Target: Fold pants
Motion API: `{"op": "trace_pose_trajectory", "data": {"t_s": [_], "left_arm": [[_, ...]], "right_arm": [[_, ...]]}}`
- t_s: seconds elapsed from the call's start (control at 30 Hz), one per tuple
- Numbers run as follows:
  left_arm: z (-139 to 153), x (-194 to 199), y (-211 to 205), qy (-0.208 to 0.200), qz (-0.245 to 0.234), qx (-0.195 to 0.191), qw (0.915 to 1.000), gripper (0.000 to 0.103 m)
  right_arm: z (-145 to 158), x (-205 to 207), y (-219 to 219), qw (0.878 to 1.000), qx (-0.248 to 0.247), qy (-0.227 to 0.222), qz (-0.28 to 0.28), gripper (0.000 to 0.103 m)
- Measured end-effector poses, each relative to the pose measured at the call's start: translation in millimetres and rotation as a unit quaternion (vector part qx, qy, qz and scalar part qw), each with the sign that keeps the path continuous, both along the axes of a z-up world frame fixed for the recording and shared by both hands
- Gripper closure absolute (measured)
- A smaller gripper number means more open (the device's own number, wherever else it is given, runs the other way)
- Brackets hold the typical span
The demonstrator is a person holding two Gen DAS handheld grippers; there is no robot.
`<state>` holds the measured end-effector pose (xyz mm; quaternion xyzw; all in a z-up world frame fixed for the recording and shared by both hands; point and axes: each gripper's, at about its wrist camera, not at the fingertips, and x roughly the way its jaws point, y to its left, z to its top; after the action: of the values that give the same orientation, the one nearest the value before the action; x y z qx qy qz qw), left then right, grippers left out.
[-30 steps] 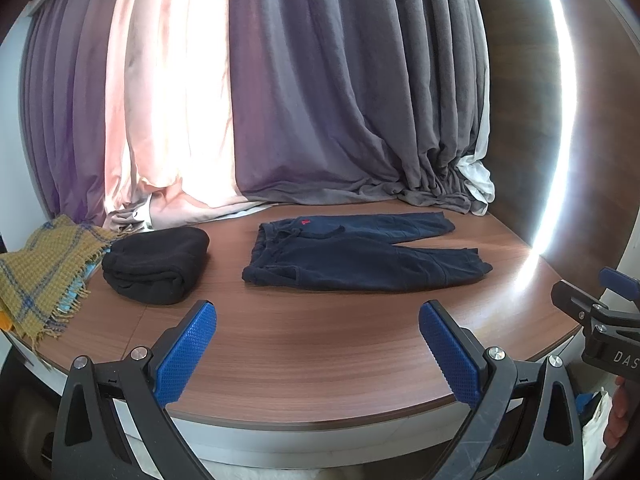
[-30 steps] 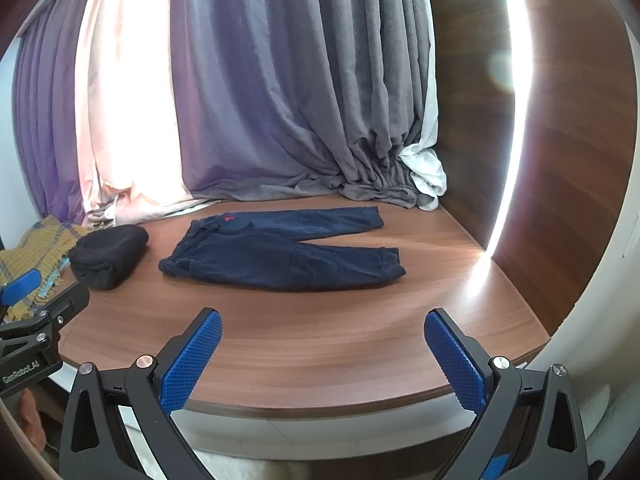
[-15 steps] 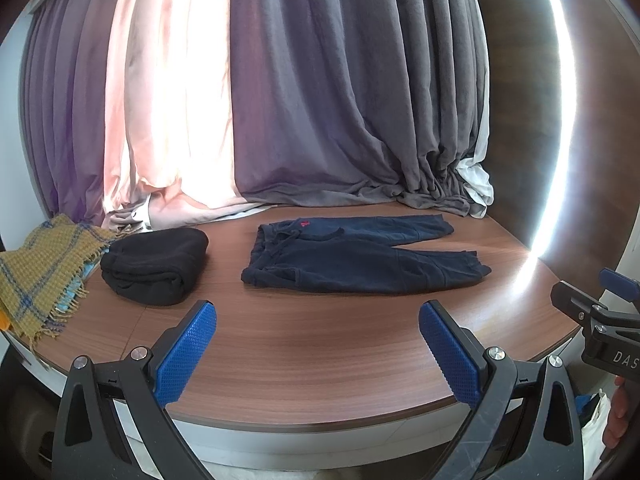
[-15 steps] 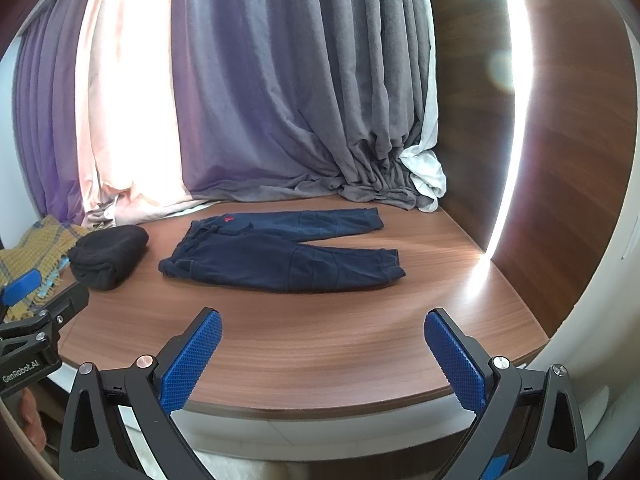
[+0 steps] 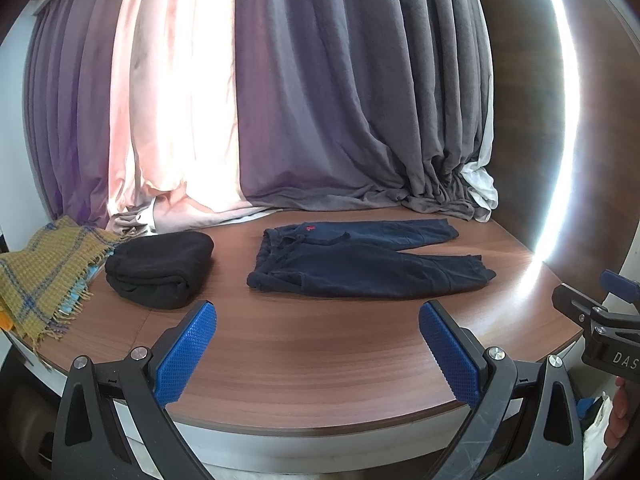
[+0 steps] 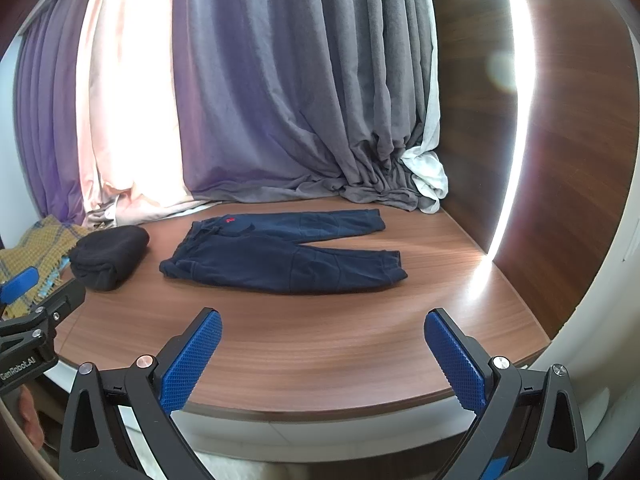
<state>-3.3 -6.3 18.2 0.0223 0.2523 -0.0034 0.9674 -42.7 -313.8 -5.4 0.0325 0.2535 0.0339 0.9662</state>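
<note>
One pair of navy sweatpants (image 5: 360,264) is counted on the wooden tabletop (image 5: 320,344), with two legs laid out and one small red mark at the waistband. One folded black garment (image 5: 160,268) is counted beside it. One yellow plaid scarf with a fringed edge (image 5: 44,276) is counted at the table's left end. Two grippers are counted: the left gripper (image 5: 318,352) and the right gripper (image 6: 324,358). Two blue textured pads (image 6: 188,364) are counted on each, four in total. Curtain panels behind the table are counted as three grey-purple sections (image 6: 280,100) and one pale pink section (image 5: 176,120).
</note>
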Motion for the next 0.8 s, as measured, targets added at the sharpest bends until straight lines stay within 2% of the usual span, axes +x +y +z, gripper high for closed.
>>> {"op": "trace_pose_trajectory", "data": {"t_s": [0.8], "left_arm": [[-5.6, 6.7, 13.8, -0.001, 0.007, -0.002, 1.0000, 0.000]], "right_arm": [[-5.5, 15.2, 11.9, 1.000, -0.003, 0.007, 0.005, 0.001]]}}
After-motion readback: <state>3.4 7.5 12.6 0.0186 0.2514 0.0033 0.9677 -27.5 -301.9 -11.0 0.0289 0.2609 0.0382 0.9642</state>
